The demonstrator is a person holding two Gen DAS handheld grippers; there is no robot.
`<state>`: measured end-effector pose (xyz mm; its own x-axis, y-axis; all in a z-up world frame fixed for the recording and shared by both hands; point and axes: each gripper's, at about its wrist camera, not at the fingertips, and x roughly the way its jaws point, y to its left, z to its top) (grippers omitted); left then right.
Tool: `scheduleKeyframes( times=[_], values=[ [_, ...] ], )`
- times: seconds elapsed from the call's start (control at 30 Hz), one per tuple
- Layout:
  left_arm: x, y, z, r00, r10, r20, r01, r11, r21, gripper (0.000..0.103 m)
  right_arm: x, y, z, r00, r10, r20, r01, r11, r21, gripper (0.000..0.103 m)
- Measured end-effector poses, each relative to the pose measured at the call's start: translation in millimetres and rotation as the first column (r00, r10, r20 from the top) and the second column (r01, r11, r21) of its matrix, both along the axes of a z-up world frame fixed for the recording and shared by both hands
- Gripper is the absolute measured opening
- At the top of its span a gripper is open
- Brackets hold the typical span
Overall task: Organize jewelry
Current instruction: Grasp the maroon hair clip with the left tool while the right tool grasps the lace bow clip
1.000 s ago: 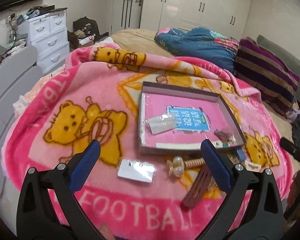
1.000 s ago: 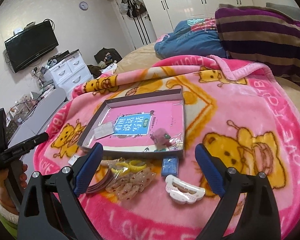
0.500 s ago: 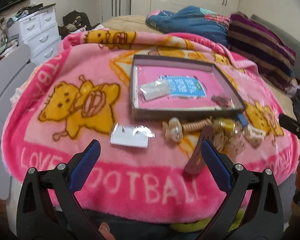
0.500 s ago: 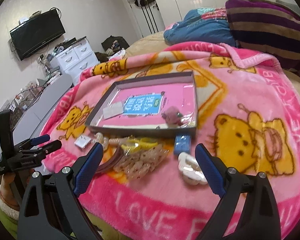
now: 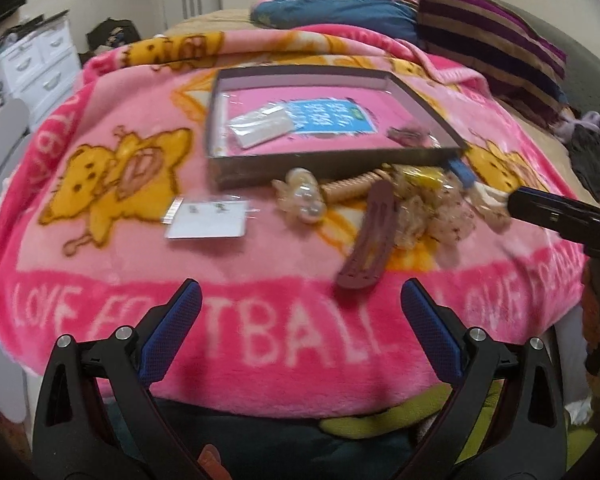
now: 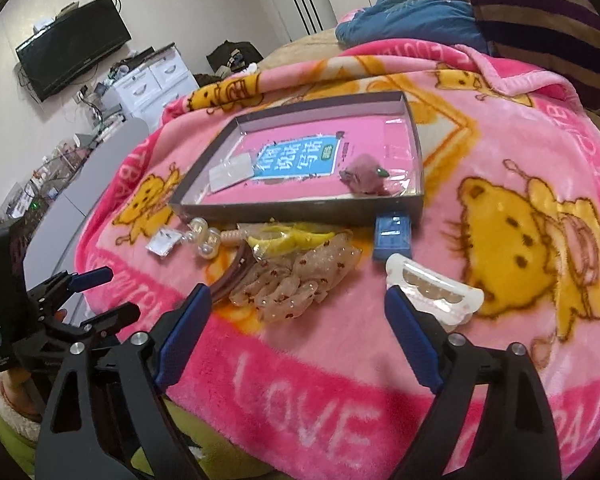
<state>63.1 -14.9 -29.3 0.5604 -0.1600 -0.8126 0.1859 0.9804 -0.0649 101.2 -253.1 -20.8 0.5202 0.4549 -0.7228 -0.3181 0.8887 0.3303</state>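
Note:
A shallow grey box [image 5: 332, 158] [image 6: 204, 168] lies on the pink blanket. In it are a clear packet [image 5: 260, 128] [image 6: 230, 172] and a pink flower clip [image 6: 364, 178]. In front of it lie an earring card [image 5: 206, 220] [image 6: 162, 244], a pearl clip [image 5: 304, 198] [image 6: 204, 242], a brown hair clip [image 5: 370, 236], a beige scrunchie [image 6: 296, 280], a yellow piece [image 6: 288, 238], a blue clip [image 6: 392, 236] and a white claw clip [image 6: 436, 292]. My left gripper [image 5: 300, 324] is open and empty at the blanket's near edge. My right gripper [image 6: 296, 332] is open and empty, just short of the scrunchie.
The pink bear blanket [image 5: 112, 176] covers a bed. Folded blue bedding [image 6: 416, 16] and a striped pillow [image 5: 488, 44] lie at the back. White drawers [image 5: 40, 64] and a wall TV [image 6: 74, 52] stand to the left. The left gripper shows in the right wrist view [image 6: 84, 296].
Both grippers have pulled back toward the blanket's near edge, so the box and clips sit farther from them. Nothing was picked up.

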Motion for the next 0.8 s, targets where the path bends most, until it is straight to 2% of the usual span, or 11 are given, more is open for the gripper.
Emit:
scheduleKeyframes(
  times=[0.07,0.27,0.4,0.5,0.57,0.67,0.77,0.8],
  values=[
    [2.8,-6.8,-4.5,1.000,-0.021,-0.015,0.020,1.000,-0.007,0.087,3.1,1.0,-5.2,1.000,-0.001,-0.013,0.001,1.000,0.006,0.078],
    [18.8,-25.4,-22.4,0.995,-0.076,-0.062,0.077,0.997,0.007,0.065,18.0,9.5,-23.3,0.999,0.017,-0.044,-0.018,1.000,-0.010,0.064],
    [30.0,-34.6,-32.2,0.990,-0.109,-0.086,0.111,0.994,0.022,0.058,31.1,12.9,-34.9,0.998,0.009,-0.067,-0.008,1.000,0.009,0.058],
    [37.5,-37.9,-36.6,0.987,-0.122,-0.102,0.125,0.992,0.023,0.055,40.4,14.2,-42.2,0.997,0.003,-0.081,-0.001,1.000,0.023,0.041],
    [43.3,-40.2,-39.4,0.985,-0.129,-0.111,0.132,0.991,0.019,0.055,45.3,16.0,-47.2,0.995,0.019,-0.096,-0.015,0.999,0.034,0.025],
    [51.3,-42.7,-44.9,0.981,-0.142,-0.128,0.142,0.990,-0.009,0.054,46.2,13.9,-50.1,0.995,0.018,-0.094,-0.013,0.998,0.054,0.015],
    [55.2,-44.7,-49.9,0.981,-0.136,-0.138,0.136,0.991,-0.009,0.033,42.3,8.5,-45.5,0.997,0.016,-0.069,-0.011,0.997,0.071,0.007],
    [55.5,-45.0,-49.9,0.981,-0.138,-0.138,0.137,0.990,-0.015,0.031,40.5,6.4,-43.5,0.998,0.019,-0.064,-0.014,0.997,0.079,0.006]
  ],
)
